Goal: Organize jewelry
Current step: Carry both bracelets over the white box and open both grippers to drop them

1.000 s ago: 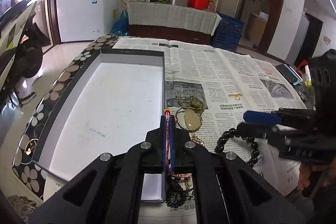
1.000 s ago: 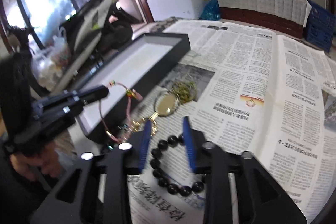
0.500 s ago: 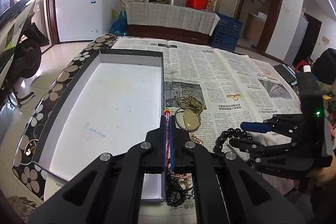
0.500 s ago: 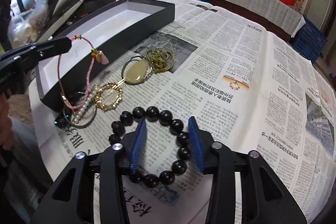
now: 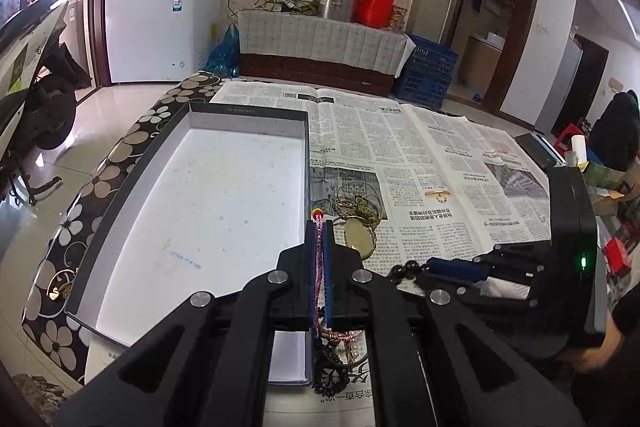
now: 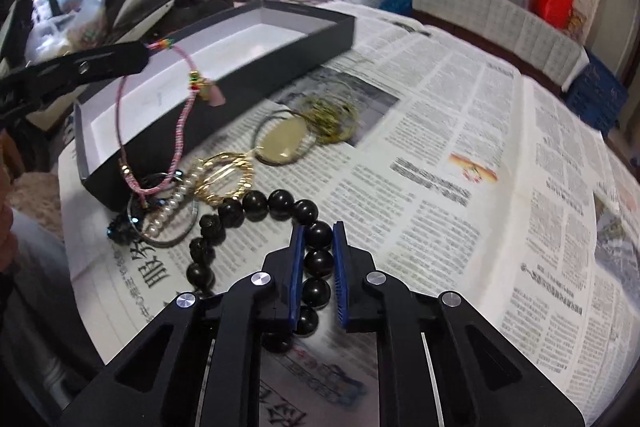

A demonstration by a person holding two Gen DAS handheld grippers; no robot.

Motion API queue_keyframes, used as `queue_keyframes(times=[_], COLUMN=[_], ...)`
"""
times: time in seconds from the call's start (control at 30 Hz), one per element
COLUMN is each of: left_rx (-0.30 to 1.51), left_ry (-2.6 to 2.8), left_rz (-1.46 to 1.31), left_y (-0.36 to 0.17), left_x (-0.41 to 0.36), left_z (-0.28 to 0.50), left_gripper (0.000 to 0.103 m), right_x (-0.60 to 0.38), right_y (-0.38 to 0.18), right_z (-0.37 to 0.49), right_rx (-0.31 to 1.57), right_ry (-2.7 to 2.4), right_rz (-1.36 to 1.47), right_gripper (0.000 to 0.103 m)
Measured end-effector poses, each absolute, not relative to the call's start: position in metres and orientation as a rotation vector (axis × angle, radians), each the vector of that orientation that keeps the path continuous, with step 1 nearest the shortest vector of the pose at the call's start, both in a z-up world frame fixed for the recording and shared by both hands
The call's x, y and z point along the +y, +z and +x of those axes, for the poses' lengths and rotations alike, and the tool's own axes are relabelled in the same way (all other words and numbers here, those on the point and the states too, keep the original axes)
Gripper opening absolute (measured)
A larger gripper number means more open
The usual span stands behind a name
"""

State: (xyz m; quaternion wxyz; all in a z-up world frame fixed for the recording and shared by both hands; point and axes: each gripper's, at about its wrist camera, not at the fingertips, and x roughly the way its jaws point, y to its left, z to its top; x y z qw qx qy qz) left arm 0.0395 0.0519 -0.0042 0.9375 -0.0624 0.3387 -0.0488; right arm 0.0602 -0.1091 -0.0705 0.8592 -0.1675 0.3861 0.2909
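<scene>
My left gripper [image 5: 319, 227] is shut on a pink cord bracelet [image 5: 319, 267], held beside the near right corner of the black box with a white floor [image 5: 208, 219]. In the right wrist view the pink bracelet [image 6: 180, 123] hangs from the left gripper [image 6: 142, 57] down to the jewelry pile. My right gripper [image 6: 317, 231] is shut on a black bead bracelet [image 6: 256, 205] that lies on the newspaper [image 6: 440, 155]. Next to it lie a gold ring bracelet [image 6: 226, 175], a pearl strand [image 6: 172, 205] and an oval pendant [image 6: 282, 143].
A tangle of olive cord [image 6: 332, 115] lies beyond the pendant. The box [image 6: 240, 67] stands at the table's left edge. A phone [image 5: 538, 149] and small items sit at the far right edge. A chest freezer [image 5: 160, 27] and a side table stand behind.
My right gripper has moved forward over the black bead bracelet and closed on its beads. The left gripper holds the pink bracelet much as before.
</scene>
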Motion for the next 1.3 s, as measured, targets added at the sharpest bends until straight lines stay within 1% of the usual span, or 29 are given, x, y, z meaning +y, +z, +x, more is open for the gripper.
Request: queue_keyframes(times=[0.17,0.3,0.4,0.53,0.67,0.93,1.2,1.3], left_rx=[0.679,0.666,0.659,0.649,0.593,0.502,0.62,0.662], left_ry=[-0.091,-0.079,-0.073,-0.064,-0.036,0.058,0.169,0.187], left_rz=[-0.146,-0.167,-0.159,-0.177,-0.179,-0.173,-0.162,-0.208], left_y=[-0.001,0.001,0.002,0.005,0.016,0.031,0.013,0.004], left_x=[0.058,0.061,0.061,0.064,0.068,0.084,0.102,0.116], left_z=[0.036,0.036,0.035,0.034,0.028,0.018,0.028,0.028], left_gripper=[0.003,0.003,0.003,0.003,0.003,0.003,0.003,0.003], right_x=[-0.103,-0.11,-0.116,-0.131,-0.134,-0.101,-0.058,-0.037], right_y=[-0.043,-0.023,-0.017,-0.01,0.001,0.015,0.027,0.018], right_z=[0.043,0.042,0.048,0.059,0.064,0.055,0.041,0.043], right_rx=[0.646,0.575,0.58,0.607,0.604,0.595,0.594,0.643], right_ry=[0.606,0.608,0.627,0.659,0.696,0.775,0.884,0.916], right_rz=[-0.33,-0.225,-0.142,0.059,0.21,0.257,0.272,0.258], right_gripper=[0.015,0.015,0.015,0.015,0.015,0.015,0.015,0.015])
